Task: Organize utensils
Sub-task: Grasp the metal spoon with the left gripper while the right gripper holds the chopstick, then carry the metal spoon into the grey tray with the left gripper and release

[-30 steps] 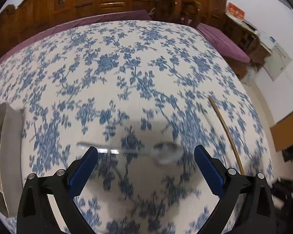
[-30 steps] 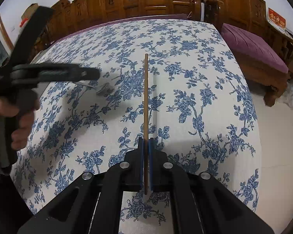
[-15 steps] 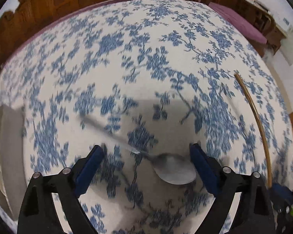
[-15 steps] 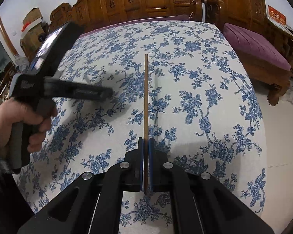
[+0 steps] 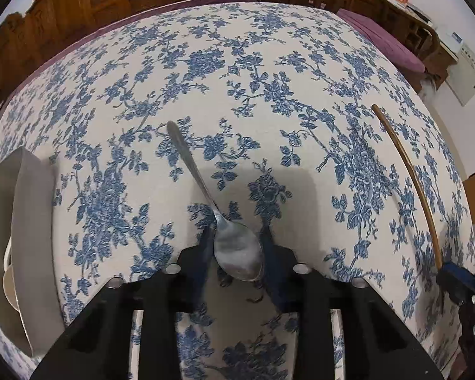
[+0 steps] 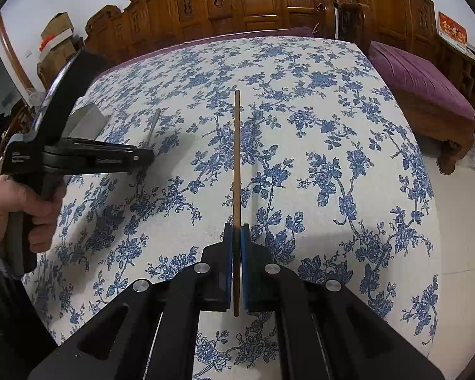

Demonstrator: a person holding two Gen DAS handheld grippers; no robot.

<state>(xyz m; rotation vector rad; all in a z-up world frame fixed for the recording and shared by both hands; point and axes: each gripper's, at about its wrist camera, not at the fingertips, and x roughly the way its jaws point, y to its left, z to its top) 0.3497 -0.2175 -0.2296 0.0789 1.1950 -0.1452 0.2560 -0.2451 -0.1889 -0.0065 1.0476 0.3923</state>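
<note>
Where left tongs [image 5: 237, 253] pinch — shiny steel spoon [image 5: 237, 253].

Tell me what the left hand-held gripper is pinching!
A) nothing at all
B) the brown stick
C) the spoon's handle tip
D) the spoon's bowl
D: the left hand-held gripper has its blue pads closed on both sides of the bowl of the spoon, and the handle sticks out away from it over the cloth.
</note>
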